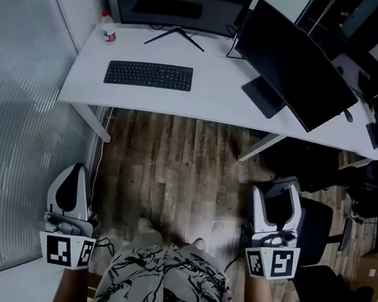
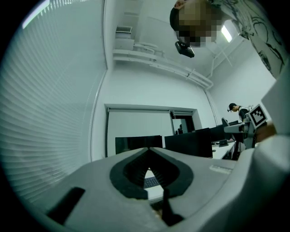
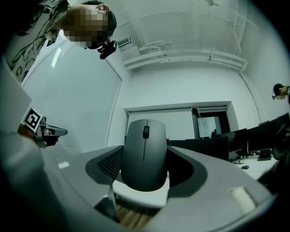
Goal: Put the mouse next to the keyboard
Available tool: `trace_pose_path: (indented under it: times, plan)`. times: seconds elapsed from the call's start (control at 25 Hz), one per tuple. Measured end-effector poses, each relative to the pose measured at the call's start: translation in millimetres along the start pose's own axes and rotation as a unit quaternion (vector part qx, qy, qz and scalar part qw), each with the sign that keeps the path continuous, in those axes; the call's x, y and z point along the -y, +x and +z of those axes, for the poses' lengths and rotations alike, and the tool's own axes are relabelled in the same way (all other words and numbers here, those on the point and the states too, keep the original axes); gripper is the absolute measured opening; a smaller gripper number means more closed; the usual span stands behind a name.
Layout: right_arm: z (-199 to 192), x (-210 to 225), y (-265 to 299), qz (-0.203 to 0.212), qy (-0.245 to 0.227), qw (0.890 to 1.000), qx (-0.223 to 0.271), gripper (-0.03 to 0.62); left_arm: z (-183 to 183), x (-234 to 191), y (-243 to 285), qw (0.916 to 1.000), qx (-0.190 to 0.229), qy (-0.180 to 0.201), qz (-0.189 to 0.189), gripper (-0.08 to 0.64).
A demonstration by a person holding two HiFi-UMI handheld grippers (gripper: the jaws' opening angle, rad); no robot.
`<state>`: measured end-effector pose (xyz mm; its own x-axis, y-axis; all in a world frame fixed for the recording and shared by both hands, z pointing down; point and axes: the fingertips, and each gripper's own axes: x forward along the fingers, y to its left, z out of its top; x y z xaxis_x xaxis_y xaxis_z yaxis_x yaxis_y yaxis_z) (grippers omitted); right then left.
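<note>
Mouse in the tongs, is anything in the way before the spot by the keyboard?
Nothing visible. The mouse sits in the right tongs, only bare floor lies before the desk, and the desk right of the keyboard is bare.

Dark grey matte mouse [image 3: 145, 154]: scroll wheel facing up, clamped between jaws of right gripper [image 1: 276, 196]. Black flat keyboard [image 1: 149, 74]: flat on white desk [image 1: 212, 100], parallel to its front edge, well apart from mouse.
</note>
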<state>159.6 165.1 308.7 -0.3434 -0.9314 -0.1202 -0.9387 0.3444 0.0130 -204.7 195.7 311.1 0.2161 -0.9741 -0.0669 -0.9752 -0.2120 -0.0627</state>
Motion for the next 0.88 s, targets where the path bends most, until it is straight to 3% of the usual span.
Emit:
trace_pose_path:
  times: [0.48, 0.88]
  plan:
    - [-5.2, -47.5, 19.7, -0.030, -0.001, 0.999, -0.010, 0.301, -11.3, -50.1, 12.7, 0.9990, -0.011, -0.003, -0.043, -0.005]
    - [-15.5, -41.1, 56.3, -0.024, -0.001, 1.000, -0.006, 0.301, -27.2, -60.6, 41.3, 0.9993, -0.010, -0.011, -0.035, -0.005]
